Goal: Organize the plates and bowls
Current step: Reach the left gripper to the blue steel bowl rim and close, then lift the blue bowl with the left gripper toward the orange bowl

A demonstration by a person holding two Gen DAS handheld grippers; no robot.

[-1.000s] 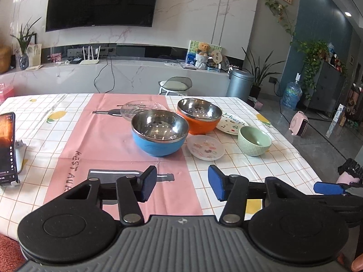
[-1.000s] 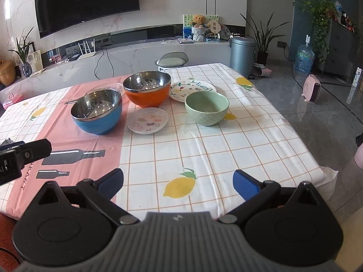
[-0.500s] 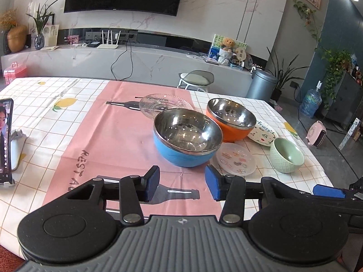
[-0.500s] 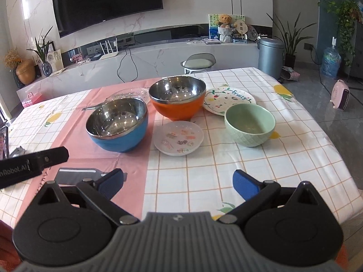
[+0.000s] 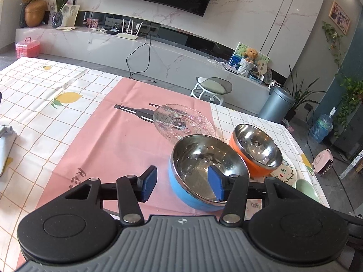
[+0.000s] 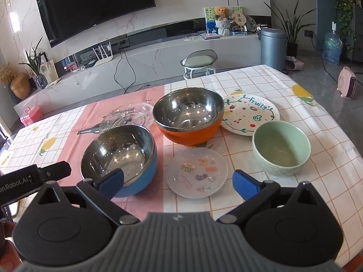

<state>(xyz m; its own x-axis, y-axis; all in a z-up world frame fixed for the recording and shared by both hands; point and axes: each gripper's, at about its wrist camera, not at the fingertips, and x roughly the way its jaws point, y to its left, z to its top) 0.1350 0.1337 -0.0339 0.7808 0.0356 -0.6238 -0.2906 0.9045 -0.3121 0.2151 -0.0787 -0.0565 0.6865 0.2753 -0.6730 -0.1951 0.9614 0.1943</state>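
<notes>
Steel-lined bowls are the big stuff here: the blue bowl sits near the front on the pink cloth, the orange bowl just behind it. Looks like the approach stage, nothing lifted yet. The left gripper is opening, one finger over the blue bowl's rim, not pressing. The right gripper hangs spread wide over the small clear plate, empty. Next move probably needs the left fingers straddling that rim before closing. The green bowl waits beside it.
</notes>
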